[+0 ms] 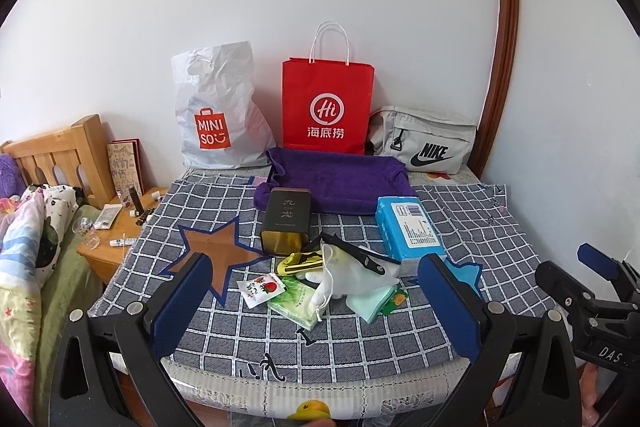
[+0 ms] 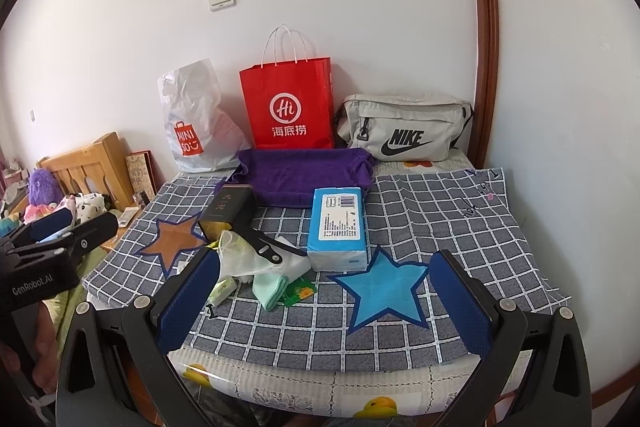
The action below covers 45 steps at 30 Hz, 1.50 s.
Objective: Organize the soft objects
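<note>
Soft things — a mesh pouch [image 1: 344,273], green cloth [image 1: 370,301], tissue packs [image 1: 294,301] and a blue tissue brick [image 1: 408,227] — lie heaped mid-frame on the checked bench [image 1: 480,227], with a purple towel [image 1: 340,183] behind them. Nothing looks sorted yet; the bags [image 1: 326,107] at upper centre stand untouched, so the whole job seems ahead. Left gripper [image 1: 316,311] and right gripper [image 2: 324,303] hover near the front edge, fingers [image 1: 180,303] spread wide and empty.

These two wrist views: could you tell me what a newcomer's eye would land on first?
Probably the red paper bag standing upright against the back wall, between a white plastic bag and a grey waist bag. Next, the purple towel just before it, and the jumble of small soft items mid-table beside the blue tissue pack.
</note>
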Each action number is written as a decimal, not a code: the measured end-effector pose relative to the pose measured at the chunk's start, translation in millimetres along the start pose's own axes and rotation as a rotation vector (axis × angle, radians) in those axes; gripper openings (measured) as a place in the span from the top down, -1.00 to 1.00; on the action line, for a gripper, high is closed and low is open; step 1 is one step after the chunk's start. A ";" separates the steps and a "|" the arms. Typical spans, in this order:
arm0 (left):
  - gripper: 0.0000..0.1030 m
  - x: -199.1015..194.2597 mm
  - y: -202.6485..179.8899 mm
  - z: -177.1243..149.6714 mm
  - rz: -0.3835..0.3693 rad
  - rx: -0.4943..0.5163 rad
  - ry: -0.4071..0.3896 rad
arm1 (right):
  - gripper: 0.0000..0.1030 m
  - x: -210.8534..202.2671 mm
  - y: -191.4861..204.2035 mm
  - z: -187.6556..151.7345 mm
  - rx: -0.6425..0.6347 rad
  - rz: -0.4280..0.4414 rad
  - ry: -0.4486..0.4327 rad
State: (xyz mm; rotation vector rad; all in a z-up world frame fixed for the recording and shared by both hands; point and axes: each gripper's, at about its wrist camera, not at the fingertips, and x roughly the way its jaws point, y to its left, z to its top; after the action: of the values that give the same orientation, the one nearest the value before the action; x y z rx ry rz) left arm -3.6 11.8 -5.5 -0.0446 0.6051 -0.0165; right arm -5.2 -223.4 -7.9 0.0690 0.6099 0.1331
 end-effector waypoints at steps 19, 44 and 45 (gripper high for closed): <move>-1.00 96.7 62.0 -28.7 0.034 -0.111 0.212 | -1.00 75.4 -5.4 -27.2 -0.026 0.052 0.077; -0.77 215.0 98.4 -64.9 -0.029 -0.198 0.355 | -0.99 178.2 0.2 -45.2 -0.017 0.101 0.238; -0.77 220.1 98.8 -64.7 -0.029 -0.202 0.362 | -0.99 179.1 1.1 -44.3 -0.017 0.106 0.235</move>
State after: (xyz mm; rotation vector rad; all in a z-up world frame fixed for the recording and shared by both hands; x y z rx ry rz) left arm 140.8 101.8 -188.3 -0.2502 0.9670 0.0088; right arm 114.5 -195.2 -145.4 0.0693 0.8403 0.2510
